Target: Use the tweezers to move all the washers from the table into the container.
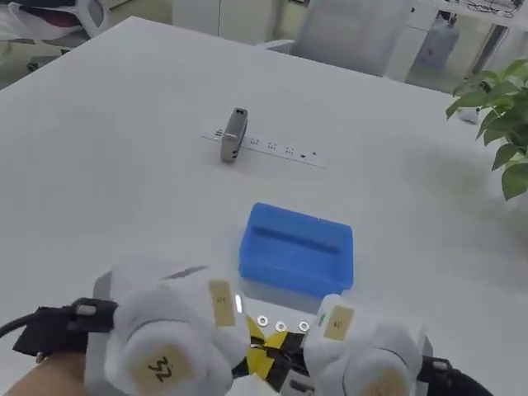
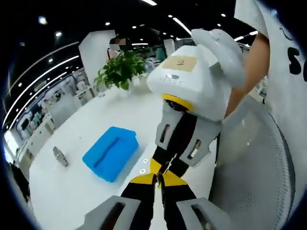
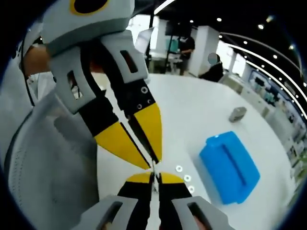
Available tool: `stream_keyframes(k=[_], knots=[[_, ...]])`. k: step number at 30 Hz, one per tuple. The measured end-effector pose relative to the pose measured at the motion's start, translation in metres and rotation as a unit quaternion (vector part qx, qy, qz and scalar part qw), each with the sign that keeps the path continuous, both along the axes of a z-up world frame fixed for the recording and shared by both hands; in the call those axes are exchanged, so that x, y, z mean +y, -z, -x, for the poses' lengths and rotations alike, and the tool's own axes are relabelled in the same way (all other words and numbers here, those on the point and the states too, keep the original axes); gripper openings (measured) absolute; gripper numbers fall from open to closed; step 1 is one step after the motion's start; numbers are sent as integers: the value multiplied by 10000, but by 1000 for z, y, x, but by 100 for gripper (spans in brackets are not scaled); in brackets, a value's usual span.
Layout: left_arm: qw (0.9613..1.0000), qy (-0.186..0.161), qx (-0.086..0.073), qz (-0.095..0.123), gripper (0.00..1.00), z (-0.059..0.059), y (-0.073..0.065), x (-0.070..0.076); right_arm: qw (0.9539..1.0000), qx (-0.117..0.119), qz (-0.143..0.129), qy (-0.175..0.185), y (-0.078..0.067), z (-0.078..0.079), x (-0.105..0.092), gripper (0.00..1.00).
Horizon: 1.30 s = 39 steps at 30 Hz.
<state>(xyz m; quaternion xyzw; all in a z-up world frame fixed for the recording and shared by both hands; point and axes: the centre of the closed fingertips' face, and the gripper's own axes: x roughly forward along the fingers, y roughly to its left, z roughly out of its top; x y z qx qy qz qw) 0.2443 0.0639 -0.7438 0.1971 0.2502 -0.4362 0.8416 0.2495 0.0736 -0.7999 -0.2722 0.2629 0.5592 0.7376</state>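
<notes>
Underlying surface: white table (image 1: 107, 181), stretches far ahead of the left gripper (image 2: 158, 181) and the right gripper (image 3: 152, 181).
Plant: green leafy plant (image 1: 499, 107), far ahead, off to the right gripper's side.
In the way: white gripper bodies cover the jaws and the near table in the head view. In each gripper view the other gripper blocks much of the table.
Left gripper: yellow jaw tips drawn together, meeting the right one's tip to tip.
Right gripper: jaws likewise pressed close.
Container: blue rectangular container (image 1: 297, 247), open top, just ahead of the tips.
Socket strip: socket strip (image 1: 272, 148) flush in the table, beyond the container.
Grey block: grey block (image 1: 233, 134) standing at the strip's left end.
Washers: three small silver washers (image 1: 281, 327) in a row on the table, between the tips and the container's near wall.
Hard to tell: thin dark sliver (image 3: 153, 173) at the meeting tips, too small to identify. Cannot tell what either gripper clamps.
</notes>
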Motion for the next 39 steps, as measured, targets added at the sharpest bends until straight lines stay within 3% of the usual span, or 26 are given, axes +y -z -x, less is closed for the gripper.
stream_keyframes(k=[3,6,8,10,12,13,15,16,18,21,25,29,33,35,39], knots=[[9957,-745,172,533,10,1,-5,20,9993,117,-220,265,-5,-8,-1,0],[9871,-1413,162,729,20,2,-3,47,9963,286,-550,601,-12,-20,1,0],[9799,-1876,136,669,28,4,5,69,9926,363,-779,853,-20,-31,2,0],[9725,-2281,43,468,38,7,12,90,9874,507,-1033,1086,-27,-41,5,0],[9663,-2535,-25,443,42,9,15,102,9840,571,-1162,1228,-28,-50,6,0],[9601,-2747,-88,514,47,9,16,109,9817,590,-1242,1316,-29,-56,7,0],[9536,-2980,-52,418,56,12,21,117,9788,629,-1335,1421,-29,-65,9,0],[9513,-3064,-132,301,58,11,21,121,9778,651,-1361,1457,-29,-69,10,0],[9477,-3158,-456,99,64,8,16,126,9767,663,-1381,1505,-25,-76,13,0],[9454,-3226,-419,203,70,6,18,124,9763,647,-1375,1542,-21,-81,19,1],[9441,-3271,-385,129,73,6,21,128,9787,657,-1274,1467,-13,-81,23,1],[9433,-3304,-201,249,78,5,26,127,9805,645,-1201,1415,-9,-78,22,1],[9417,-3345,-255,263,79,4,25,128,9803,620,-1224,1420,-10,-77,21,1],[9411,-3363,-203,274,79,4,26,129,9810,588,-1201,1407,-10,-76,20,1],[9414,-3364,-198,157,77,5,28,131,9828,473,-1130,1380,-9,-74,18,1]])
